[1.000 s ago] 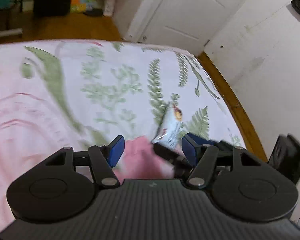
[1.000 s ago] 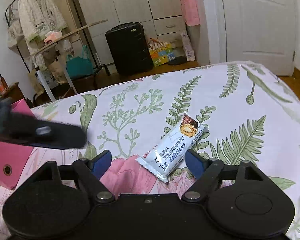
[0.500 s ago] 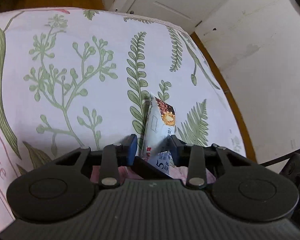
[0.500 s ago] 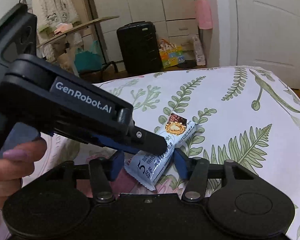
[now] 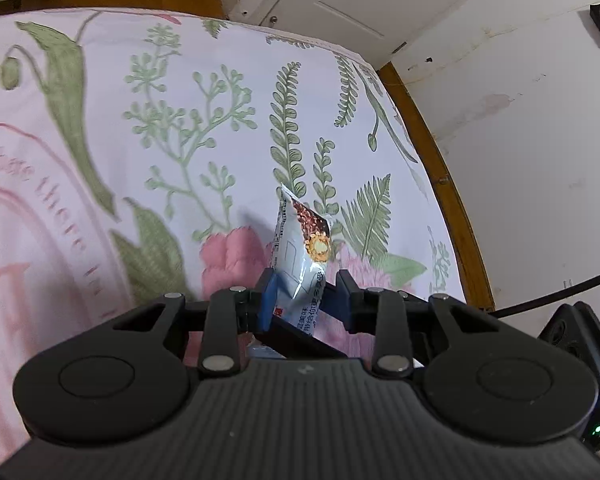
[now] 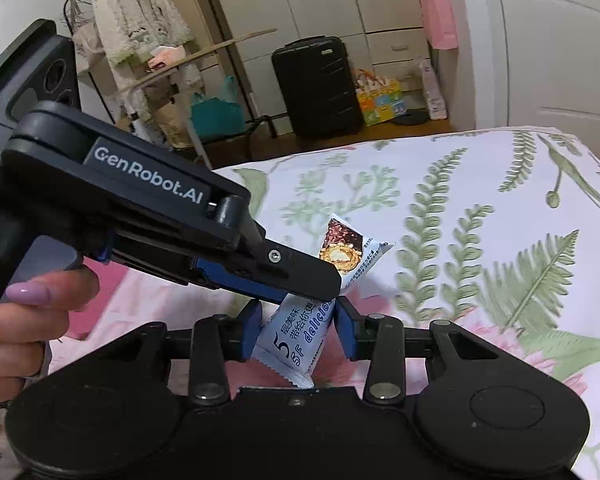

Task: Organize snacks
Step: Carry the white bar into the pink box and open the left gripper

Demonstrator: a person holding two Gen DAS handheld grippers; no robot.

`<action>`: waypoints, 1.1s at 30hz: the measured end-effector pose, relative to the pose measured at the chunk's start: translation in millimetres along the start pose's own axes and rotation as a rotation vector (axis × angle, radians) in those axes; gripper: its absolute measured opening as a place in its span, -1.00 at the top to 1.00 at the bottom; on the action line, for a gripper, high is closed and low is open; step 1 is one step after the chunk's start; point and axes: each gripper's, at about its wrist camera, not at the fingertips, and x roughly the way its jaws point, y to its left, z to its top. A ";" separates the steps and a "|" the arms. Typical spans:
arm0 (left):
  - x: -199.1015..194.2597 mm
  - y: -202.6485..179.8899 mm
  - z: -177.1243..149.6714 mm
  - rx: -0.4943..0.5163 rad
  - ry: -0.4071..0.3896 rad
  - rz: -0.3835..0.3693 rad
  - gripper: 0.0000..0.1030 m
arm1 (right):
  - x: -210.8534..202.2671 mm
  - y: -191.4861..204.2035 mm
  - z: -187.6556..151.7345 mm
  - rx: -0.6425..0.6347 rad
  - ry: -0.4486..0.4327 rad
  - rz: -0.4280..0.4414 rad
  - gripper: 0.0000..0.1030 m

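Floral bedsheet (image 5: pixel 204 92); white door (image 6: pixel 560 52); black suitcase (image 6: pixel 316 84) near a pink bag (image 6: pixel 440 20).

Even indoor light, fisheye-warped edges

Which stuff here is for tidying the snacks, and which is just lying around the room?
For the job:
snack bar, pinched by both grippers
left gripper
right gripper

Just lying around:
black suitcase
pink bag
teal bag
colourful box

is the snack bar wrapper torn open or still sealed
Sealed, as far as shows. The snack bar has its crimped near end intact, and its far end looks closed too. The middle is hidden by the left gripper.
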 end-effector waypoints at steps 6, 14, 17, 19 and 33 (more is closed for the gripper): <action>-43.8 -3.7 -10.1 0.011 -0.010 0.041 0.40 | -13.0 32.2 7.5 -0.005 0.011 0.042 0.13; -99.2 -1.3 -24.5 0.013 -0.022 0.088 0.40 | -26.4 76.4 18.7 -0.027 0.057 0.095 0.13; -122.2 3.6 -31.1 -0.001 -0.037 0.101 0.40 | -30.5 95.3 23.3 -0.051 0.063 0.120 0.13; -137.0 7.2 -35.9 -0.006 -0.052 0.112 0.40 | -32.2 107.9 26.0 -0.072 0.063 0.133 0.13; -251.0 58.0 -54.7 -0.130 -0.284 0.244 0.40 | -11.2 208.2 65.6 -0.263 0.075 0.283 0.13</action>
